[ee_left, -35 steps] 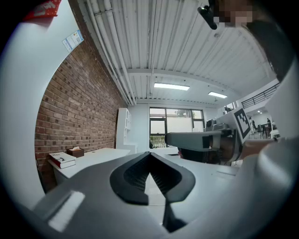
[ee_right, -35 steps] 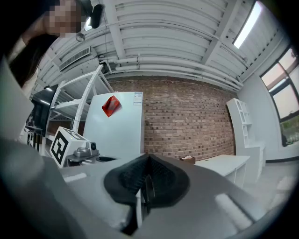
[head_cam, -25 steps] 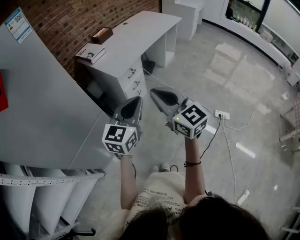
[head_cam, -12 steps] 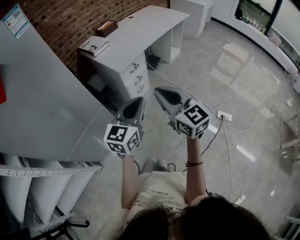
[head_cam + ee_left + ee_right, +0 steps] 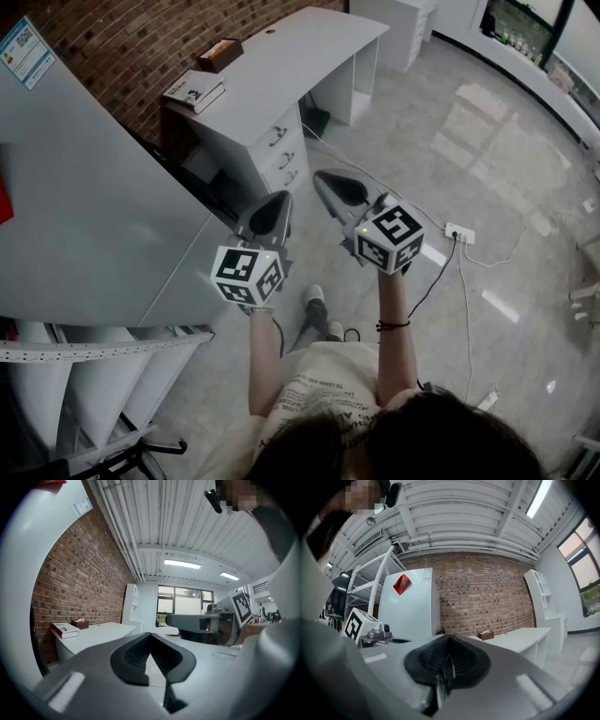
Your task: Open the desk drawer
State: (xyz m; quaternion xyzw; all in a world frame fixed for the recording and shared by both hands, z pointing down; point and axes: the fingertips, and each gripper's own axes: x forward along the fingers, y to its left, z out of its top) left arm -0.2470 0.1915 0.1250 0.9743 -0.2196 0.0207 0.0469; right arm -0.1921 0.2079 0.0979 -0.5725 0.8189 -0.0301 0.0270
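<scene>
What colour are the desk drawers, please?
The drawers are white, like the desk; the head view shows them best.

Right gripper (image 5: 448, 644): lower centre of the frame, dark ribbed fingers (image 5: 423, 663) pressed together, nothing between them.
Left gripper (image 5: 389, 639): at the left edge, its black-and-white marker cube showing.
White cabinet (image 5: 410, 616): left of centre, with 1 red sticker (image 5: 403, 584) near its top.
Brick wall (image 5: 487, 597): across the centre.
Worktop (image 5: 520, 638): white, right of centre, against the wall.
Brown box (image 5: 486, 634): on the worktop's far end.
Shelf unit (image 5: 543, 599): white, at the right.
Window (image 5: 587, 573): far right edge.
Ceiling: white ribbed panels, 1 light strip (image 5: 539, 496) at upper right.
</scene>
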